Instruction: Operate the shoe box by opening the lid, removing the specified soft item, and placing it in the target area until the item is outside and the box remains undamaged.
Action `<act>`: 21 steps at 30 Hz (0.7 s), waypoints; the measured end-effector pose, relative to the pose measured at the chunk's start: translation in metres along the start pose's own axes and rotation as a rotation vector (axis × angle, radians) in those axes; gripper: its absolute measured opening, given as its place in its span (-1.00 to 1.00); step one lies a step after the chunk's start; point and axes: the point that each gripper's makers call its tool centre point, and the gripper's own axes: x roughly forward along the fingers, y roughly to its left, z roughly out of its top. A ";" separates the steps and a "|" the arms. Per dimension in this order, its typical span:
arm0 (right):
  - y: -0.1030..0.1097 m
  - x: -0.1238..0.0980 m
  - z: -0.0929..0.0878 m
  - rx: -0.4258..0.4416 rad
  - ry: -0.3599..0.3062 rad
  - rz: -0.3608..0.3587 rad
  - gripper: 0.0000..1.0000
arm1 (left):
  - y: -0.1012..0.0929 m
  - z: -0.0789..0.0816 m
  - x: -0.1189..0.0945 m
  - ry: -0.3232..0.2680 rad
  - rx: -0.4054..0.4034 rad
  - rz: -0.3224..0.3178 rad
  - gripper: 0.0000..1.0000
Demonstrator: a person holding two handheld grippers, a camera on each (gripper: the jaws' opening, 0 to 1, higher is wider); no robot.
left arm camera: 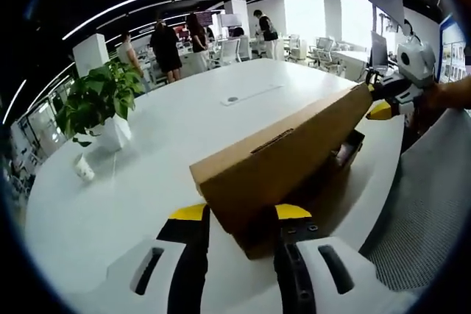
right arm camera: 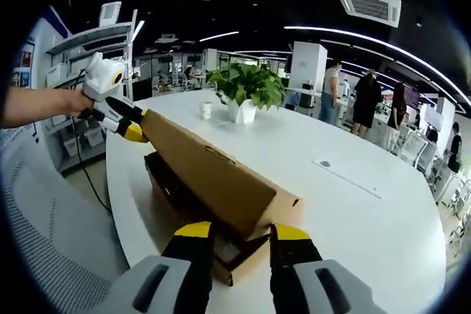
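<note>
On the white table [left arm camera: 147, 174], both grippers [left arm camera: 239, 215] [right arm camera: 241, 234] pinched opposite ends of the half-raised cardboard lid [left arm camera: 283, 156], light, stiff, easily creased.

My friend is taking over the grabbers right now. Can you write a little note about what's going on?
Left hand-held gripper: shut on one end of the lid.
Right hand-held gripper: shut on the lid's other end.
The shoe box sits at the near edge of the white table, lid lifted and tilted up.
Done: lid partly open.
Left: open fully, take out the soft item (not visible yet), place it outside.
</note>
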 end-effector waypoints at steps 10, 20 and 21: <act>-0.004 -0.001 0.010 0.002 -0.049 -0.018 -0.47 | 0.009 0.010 -0.001 -0.030 0.001 0.032 -0.48; -0.011 -0.001 0.023 0.014 -0.084 -0.031 -0.47 | 0.018 0.022 -0.001 -0.069 -0.018 0.071 -0.60; -0.011 -0.001 0.023 0.013 -0.085 -0.032 -0.47 | 0.020 0.024 -0.001 -0.074 -0.021 0.075 -0.62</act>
